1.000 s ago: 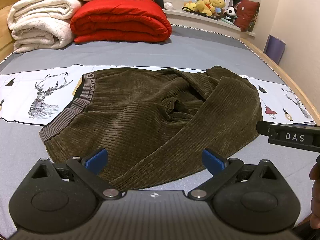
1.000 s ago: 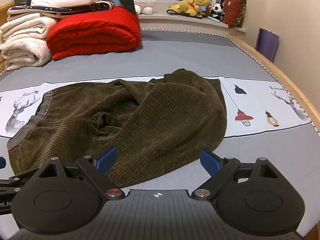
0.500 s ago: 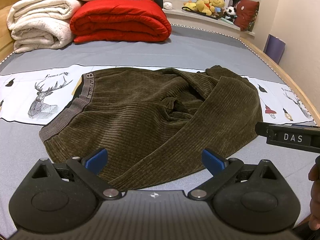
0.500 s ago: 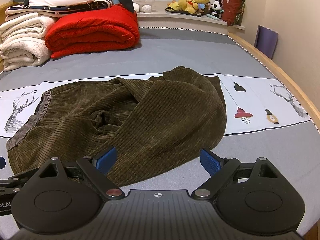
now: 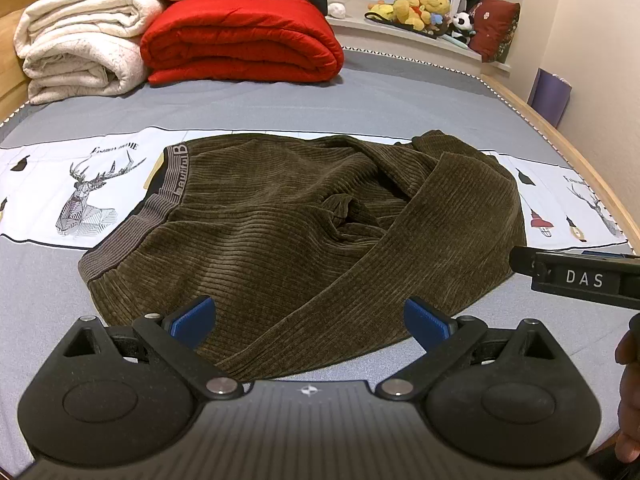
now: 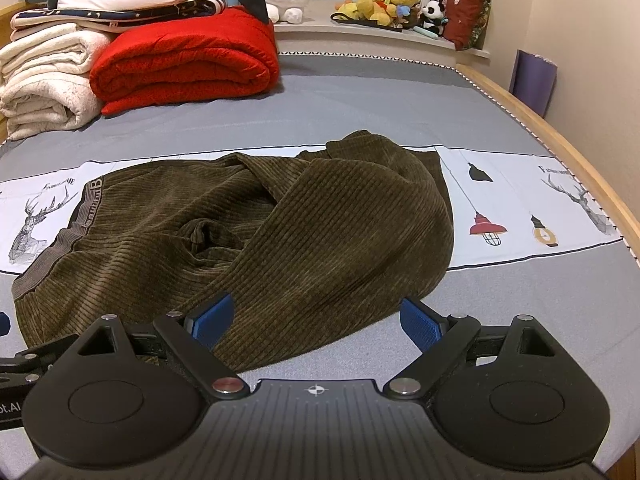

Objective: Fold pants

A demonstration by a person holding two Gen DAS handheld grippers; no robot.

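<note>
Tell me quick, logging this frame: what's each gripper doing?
Left gripper: open, holding nothing, above the pants.
Right gripper: open, holding nothing.

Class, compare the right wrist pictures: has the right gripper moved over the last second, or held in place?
Yes, slightly. The right gripper has eased forward and rightward: against its fingers, the pants and red quilt sit further left than before. Its jaws stay open.

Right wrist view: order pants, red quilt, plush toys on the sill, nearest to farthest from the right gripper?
From the right gripper:
1. Pants, just ahead, under the left finger.
2. Red quilt, far left on the bed.
3. Plush toys, right of centre on the sill, farthest.
</note>
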